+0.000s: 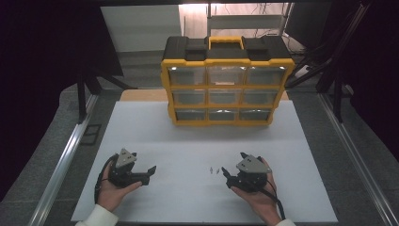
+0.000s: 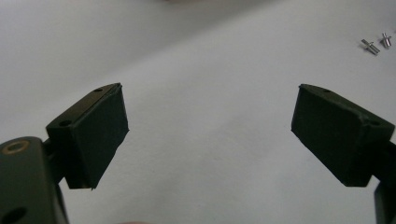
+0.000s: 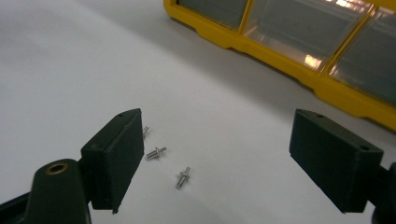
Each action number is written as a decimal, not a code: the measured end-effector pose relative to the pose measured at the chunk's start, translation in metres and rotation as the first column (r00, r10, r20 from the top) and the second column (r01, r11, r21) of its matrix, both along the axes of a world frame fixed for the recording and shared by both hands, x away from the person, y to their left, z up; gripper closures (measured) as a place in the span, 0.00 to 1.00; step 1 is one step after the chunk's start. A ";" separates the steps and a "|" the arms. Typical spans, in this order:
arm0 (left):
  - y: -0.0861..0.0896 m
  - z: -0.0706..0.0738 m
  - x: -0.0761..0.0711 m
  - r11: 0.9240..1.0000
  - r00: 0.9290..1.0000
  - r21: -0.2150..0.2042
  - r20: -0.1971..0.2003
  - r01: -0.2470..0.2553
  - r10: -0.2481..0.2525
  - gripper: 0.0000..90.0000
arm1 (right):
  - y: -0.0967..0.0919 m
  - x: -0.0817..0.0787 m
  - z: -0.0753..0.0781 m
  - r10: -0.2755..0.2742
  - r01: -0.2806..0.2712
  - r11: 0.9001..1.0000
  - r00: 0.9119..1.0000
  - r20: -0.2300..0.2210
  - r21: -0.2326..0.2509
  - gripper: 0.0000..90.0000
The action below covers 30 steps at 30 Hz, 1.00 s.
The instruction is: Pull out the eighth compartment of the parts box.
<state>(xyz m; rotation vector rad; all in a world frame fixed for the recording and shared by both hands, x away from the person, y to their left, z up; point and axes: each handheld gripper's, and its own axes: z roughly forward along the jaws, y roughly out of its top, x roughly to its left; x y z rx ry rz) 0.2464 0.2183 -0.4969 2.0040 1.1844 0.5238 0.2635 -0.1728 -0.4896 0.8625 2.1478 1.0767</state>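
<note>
- the yellow plastic drawer cabinet with clear drawers (image 1: 221, 89) stands at the far side of the white table sheet (image 1: 155, 136), well apart from both hands.
- tiny silver metal pins (image 3: 183, 177) lie loose just beside the right gripper (image 1: 229, 165), whose jaws gape wide, holding nothing.
- the left gripper (image 1: 143, 162) is spread wide too, empty.
- dark room around; one pin is half hidden behind a jaw.

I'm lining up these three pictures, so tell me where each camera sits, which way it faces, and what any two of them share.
High view: above the person's side, looking forward and down on the white table and the yellow drawer box; both hands hold grippers, left gripper, right gripper.
Left gripper view: rides on the left gripper, looking low across the table; its jaws stand open.
Right gripper view: rides on the right gripper, facing the drawer box; jaws open.
Shared: the small metal pins appear in all three.
</note>
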 end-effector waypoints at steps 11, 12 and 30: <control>0.000 0.000 0.000 1.000 1.000 0.002 0.000 -0.002 0.002 0.13 | 0.004 -0.002 -0.001 0.014 -0.008 0.996 0.998 0.066 -0.093 0.17; 0.001 0.000 0.000 1.000 1.000 0.002 -0.001 -0.001 0.001 0.13 | 0.004 -0.003 -0.002 0.020 -0.011 0.994 0.997 0.075 -0.110 0.18; 0.002 0.000 0.000 1.000 1.000 0.005 0.001 -0.007 0.007 0.13 | 0.007 -0.007 -0.003 0.047 -0.003 0.970 0.983 0.176 -0.242 0.18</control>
